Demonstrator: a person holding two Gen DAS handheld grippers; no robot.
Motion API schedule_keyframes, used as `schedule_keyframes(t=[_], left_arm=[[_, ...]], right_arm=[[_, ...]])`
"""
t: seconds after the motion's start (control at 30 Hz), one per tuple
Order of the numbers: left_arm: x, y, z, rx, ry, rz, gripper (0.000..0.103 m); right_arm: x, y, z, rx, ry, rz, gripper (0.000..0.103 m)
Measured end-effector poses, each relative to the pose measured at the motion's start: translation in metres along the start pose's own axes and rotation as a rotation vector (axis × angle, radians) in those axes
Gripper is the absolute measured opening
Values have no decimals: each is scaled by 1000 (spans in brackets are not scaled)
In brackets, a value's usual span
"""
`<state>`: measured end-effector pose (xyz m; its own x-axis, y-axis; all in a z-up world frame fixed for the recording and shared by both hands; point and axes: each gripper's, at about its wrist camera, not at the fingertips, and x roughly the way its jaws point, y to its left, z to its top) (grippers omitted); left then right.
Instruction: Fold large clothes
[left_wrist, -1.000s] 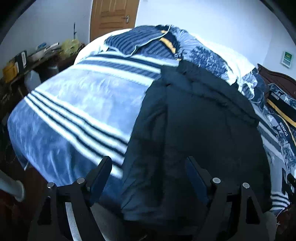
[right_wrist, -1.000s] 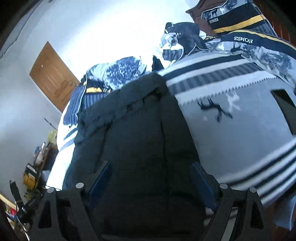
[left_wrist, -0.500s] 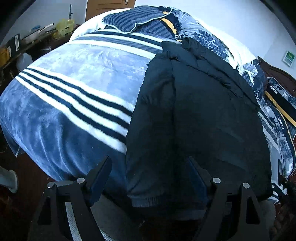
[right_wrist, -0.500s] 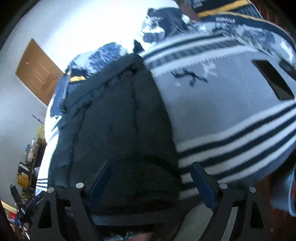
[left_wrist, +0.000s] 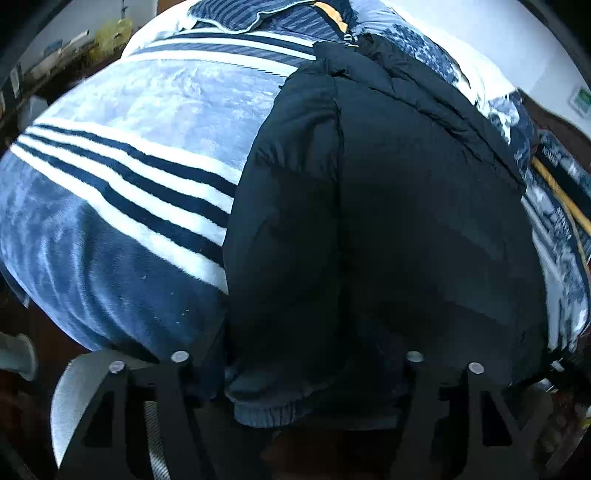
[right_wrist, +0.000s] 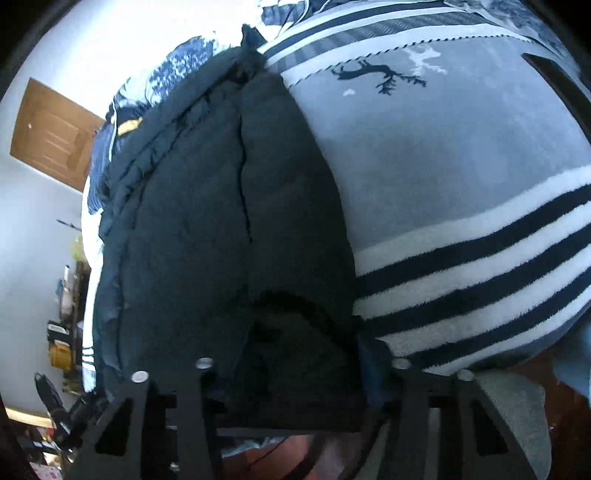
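Black padded jacket (left_wrist: 388, 206) laid lengthwise on blue plush blanket with white and navy stripes (left_wrist: 122, 173), ribbed hem (left_wrist: 273, 413) at the near edge of the blanket, collar end toward the far pillows. Same jacket (right_wrist: 221, 229) seen from the other side, bordering the grey panel of that blanket with the deer motif (right_wrist: 376, 74). Seam running down the middle of the jacket; surface lightly wrinkled.

Left gripper (left_wrist: 295, 373) set low over the hem corner nearest the blanket's striped section, jaws just closing, hem fabric between them; fingertips hidden under the cloth, so contact cannot be confirmed. Right gripper (right_wrist: 301, 373) placed at the opposite hem corner, beside the blanket's stripes, jaws likewise just closing with dark fabric bunched between them; pads buried in the folds, grip cannot be told.

Blue patterned pillows (left_wrist: 258, 14) piled beyond the jacket's collar. Brown wooden door (right_wrist: 51, 133) on the wall past the jacket's far side. Cluttered side table (right_wrist: 66, 317) left of the jacket in the right wrist view.
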<state>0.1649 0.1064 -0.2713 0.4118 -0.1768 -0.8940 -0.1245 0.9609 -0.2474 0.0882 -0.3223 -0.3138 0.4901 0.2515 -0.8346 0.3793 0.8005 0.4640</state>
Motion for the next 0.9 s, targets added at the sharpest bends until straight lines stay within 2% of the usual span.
schedule_keyframes(t=[0.03, 0.1, 0.17, 0.23, 0.3, 0.37, 0.4, 0.43, 0.47, 0.53, 0.63, 0.8, 0.9], left_arm=[[0, 3, 0, -16, 1, -8, 63], [1, 8, 1, -44, 4, -29, 62], [4, 10, 3, -56, 17, -53, 62], [10, 11, 8, -67, 22, -72, 63], [13, 6, 11, -61, 20, -62, 62], [16, 0, 12, -55, 14, -58, 48], [15, -2, 12, -55, 13, -60, 35], [14, -3, 11, -54, 10, -68, 27], [13, -3, 11, -56, 4, -71, 25], [7, -3, 11, -55, -4, -87, 12], [-16, 0, 12, -56, -40, -94, 6], [-46, 15, 11, -93, -28, -138, 5], [-46, 18, 7, -69, -17, -105, 5]], right_arm=[[1, 0, 0, 1, 5, -6, 35], [2, -1, -1, 8, 13, 15, 29], [1, -4, 1, 18, 16, 47, 29], [4, -8, 5, 35, 30, 82, 34], [11, -11, 10, 53, 61, 109, 47], [14, -7, 14, 31, 63, 105, 47], [14, -4, 14, 17, 63, 103, 44], [14, -1, 14, 2, 59, 95, 34], [14, 3, 13, -12, 59, 84, 28], [11, 6, 11, -27, 45, 71, 15], [-1, 8, 10, -17, 24, 88, 6], [-39, 12, -6, -72, 10, 93, 3], [-55, 15, -16, -96, 7, 106, 3]])
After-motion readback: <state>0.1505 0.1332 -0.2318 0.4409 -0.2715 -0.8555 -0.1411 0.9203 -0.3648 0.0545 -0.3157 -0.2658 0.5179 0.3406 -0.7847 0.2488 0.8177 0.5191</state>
